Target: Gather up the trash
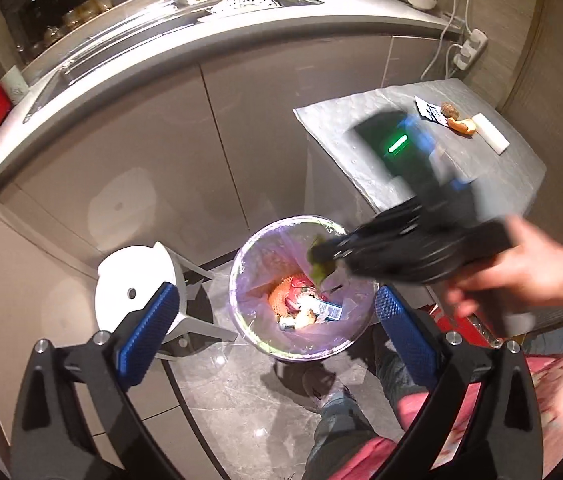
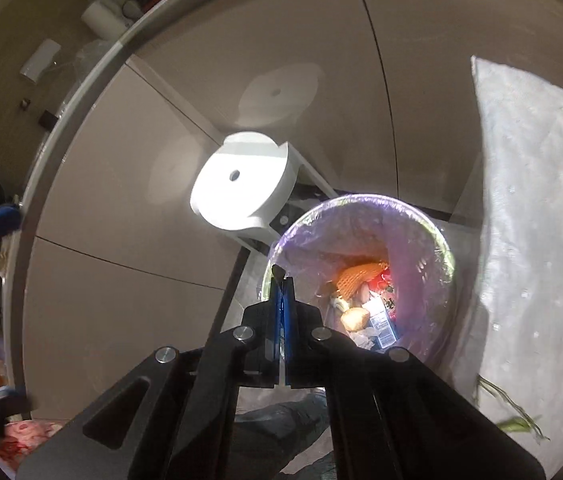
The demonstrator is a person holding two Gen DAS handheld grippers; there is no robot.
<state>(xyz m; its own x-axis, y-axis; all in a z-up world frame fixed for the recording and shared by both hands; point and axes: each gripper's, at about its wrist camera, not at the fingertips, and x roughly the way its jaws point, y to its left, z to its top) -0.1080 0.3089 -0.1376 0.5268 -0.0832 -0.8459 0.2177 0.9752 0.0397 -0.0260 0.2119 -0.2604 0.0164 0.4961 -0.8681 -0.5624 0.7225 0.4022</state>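
Note:
A round bin (image 1: 233, 280) lined with a pale purple bag stands on the floor, holding an orange net (image 1: 281, 296), a blue carton (image 1: 329, 312) and other scraps. My left gripper (image 1: 275, 294) hangs high above it, open and empty. A hand holds my right gripper (image 1: 321, 254) over the bin's far rim, shut on a green leaf scrap (image 1: 319, 264). In the right wrist view the right gripper (image 2: 281, 284) has its pads together, a dark sliver poking from the tip, above the bin (image 2: 451, 272) and its net (image 2: 357, 276).
A silver-covered table (image 1: 361, 128) right of the bin carries a wrapper (image 1: 431, 110), orange peel (image 1: 463, 125) and a white block (image 1: 491, 138); green stalks (image 2: 517, 420) lie on it too. A white stool (image 1: 133, 288) stands left of the bin. Cabinet fronts and a counter lie behind.

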